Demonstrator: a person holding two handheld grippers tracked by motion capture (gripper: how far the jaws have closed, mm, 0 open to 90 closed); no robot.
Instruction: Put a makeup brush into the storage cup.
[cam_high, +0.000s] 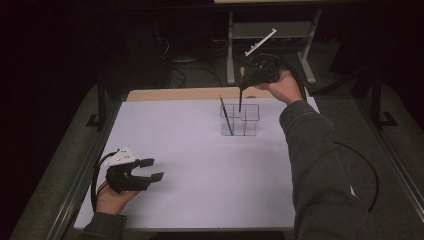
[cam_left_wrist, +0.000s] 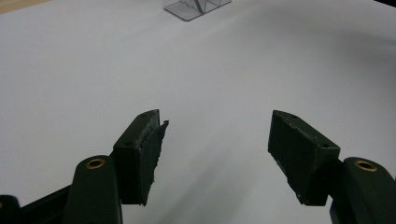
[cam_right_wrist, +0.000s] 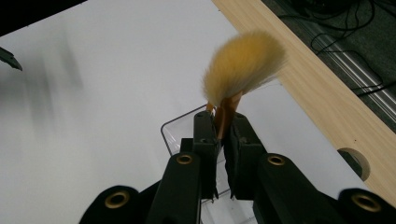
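Both grippers are seen from the high view. By the right gripper (cam_high: 250, 76), held up over the far side of the table, a brush (cam_high: 240, 97) is gripped, and its jaws are squeezed tight on the brush's handle. In the right gripper view, the brush's fluffy yellow hair (cam_right_wrist: 243, 65) is seen sticking up past the jaws, with the thin orange neck pinched between them. The dark handle is hung down from the gripper, and its lower end is dipped into a clear holder (cam_high: 240, 120) that is stood on the white table (cam_high: 200, 170). Just under the jaws, the holder's clear rim (cam_right_wrist: 177, 128) can be made out. A second brush (cam_high: 226, 115) is leaned inside the holder's left part, with its tip pointed up and to the left. Which part of the holder the held brush is lowered into cannot be told for sure. The left gripper (cam_high: 150, 169) is kept low at the near left of the table, well apart from the holder. Its jaws are spread wide, and nothing is held between them. In the left gripper view, bare white table is seen between the two black jaws, and the holder (cam_left_wrist: 196, 6) is seen far off at the top. A strip of light wood (cam_high: 185, 94) is laid along the table's far edge.
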